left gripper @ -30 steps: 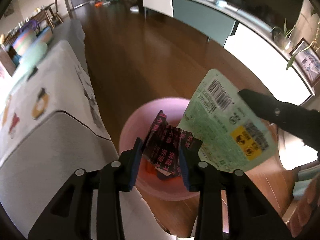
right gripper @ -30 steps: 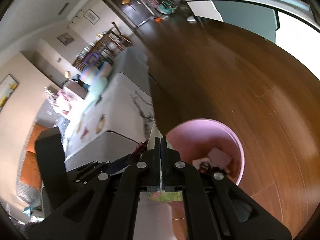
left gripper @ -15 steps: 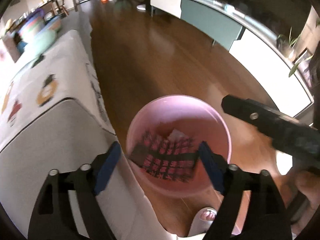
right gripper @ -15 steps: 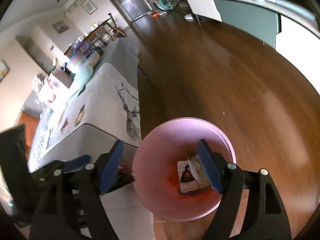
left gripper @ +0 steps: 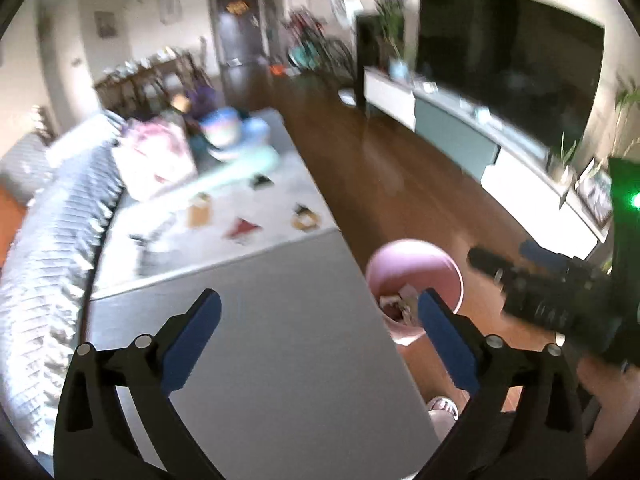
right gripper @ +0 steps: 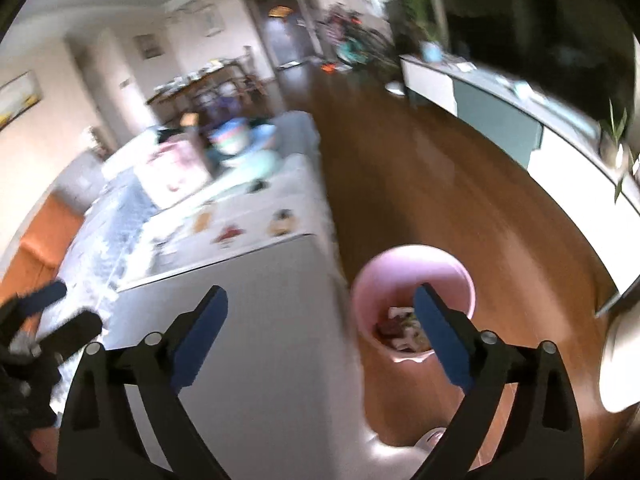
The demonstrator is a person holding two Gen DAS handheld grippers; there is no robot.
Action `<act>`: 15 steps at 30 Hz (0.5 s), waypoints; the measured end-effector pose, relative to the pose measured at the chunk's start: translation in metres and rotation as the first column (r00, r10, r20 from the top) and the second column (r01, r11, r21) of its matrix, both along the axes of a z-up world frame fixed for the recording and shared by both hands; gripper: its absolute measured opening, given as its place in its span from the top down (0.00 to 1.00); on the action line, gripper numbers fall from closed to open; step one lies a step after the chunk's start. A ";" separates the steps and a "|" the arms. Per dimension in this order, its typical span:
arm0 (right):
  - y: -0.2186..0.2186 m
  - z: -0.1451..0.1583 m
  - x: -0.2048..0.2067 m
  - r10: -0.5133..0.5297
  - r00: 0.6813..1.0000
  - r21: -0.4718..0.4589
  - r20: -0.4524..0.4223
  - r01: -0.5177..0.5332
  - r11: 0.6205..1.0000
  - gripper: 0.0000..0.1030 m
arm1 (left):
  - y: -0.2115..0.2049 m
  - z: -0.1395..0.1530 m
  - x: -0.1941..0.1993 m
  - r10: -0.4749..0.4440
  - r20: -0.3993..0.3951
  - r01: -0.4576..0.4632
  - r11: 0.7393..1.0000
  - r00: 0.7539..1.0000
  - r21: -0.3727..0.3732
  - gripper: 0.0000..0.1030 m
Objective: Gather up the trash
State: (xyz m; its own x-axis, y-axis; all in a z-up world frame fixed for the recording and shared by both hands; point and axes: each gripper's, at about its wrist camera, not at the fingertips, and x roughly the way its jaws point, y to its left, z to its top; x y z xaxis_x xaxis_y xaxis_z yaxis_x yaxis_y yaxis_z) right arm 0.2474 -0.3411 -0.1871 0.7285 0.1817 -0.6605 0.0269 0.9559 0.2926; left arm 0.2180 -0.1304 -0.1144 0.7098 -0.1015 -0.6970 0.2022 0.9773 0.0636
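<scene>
Both wrappers now lie in the round pink plastic bin [right gripper: 414, 280] on the wooden floor, and the left gripper [left gripper: 318, 330] and right gripper [right gripper: 320, 330], spread and empty, have lifted away. Next, sweep over the grey table [left gripper: 256, 320] for leftover scraps, minding its edge and the bin just beside it.

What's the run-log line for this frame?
left gripper: open, empty | right gripper: open, empty | pink bin: holds wrappers, on floor
</scene>
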 end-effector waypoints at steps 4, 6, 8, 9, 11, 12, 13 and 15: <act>0.065 0.049 -0.054 0.063 0.998 -0.053 0.023 -0.062 0.997 0.07 | 0.043 0.043 -0.053 0.074 0.005 -0.074 0.997 0.997 -0.021 0.07; 0.088 0.065 -0.081 0.080 0.997 -0.061 0.023 -0.078 0.995 0.08 | 0.064 0.052 -0.077 0.114 -0.027 -0.116 0.992 0.993 -0.048 0.07; 0.106 0.074 -0.100 0.075 0.997 -0.044 -0.017 -0.076 0.996 0.08 | 0.087 0.059 -0.101 0.171 -0.045 -0.174 0.981 0.984 -0.086 0.07; 0.112 0.075 -0.106 0.082 0.996 -0.026 -0.034 -0.083 0.996 0.08 | 0.096 0.060 -0.109 0.182 -0.050 -0.186 0.977 0.982 -0.100 0.07; 0.130 0.079 -0.122 0.091 0.995 -0.067 -0.050 -0.095 0.993 0.08 | 0.107 0.063 -0.124 0.222 -0.044 -0.225 0.970 0.974 -0.092 0.07; 0.139 0.080 -0.130 0.103 0.993 -0.087 -0.049 -0.107 0.990 0.08 | 0.112 0.062 -0.129 0.233 -0.039 -0.236 0.968 0.972 -0.090 0.07; 0.147 0.080 -0.136 0.126 0.991 -0.092 -0.051 -0.130 0.987 0.08 | 0.117 0.064 -0.137 0.241 -0.032 -0.243 0.966 0.970 -0.088 0.07; 0.164 0.081 -0.150 0.174 0.982 -0.087 -0.067 -0.179 0.980 0.08 | 0.124 0.067 -0.147 0.254 -0.024 -0.255 0.963 0.967 -0.085 0.07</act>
State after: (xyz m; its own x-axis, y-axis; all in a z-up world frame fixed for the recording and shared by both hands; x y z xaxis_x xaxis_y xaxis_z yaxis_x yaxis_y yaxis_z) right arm 0.0974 -0.1767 -0.1058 0.6495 0.2400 -0.7215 -0.1300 0.9700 0.2057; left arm 0.0715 -0.0068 -0.0475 0.7113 0.0214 -0.7025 -0.0539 0.9983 -0.0242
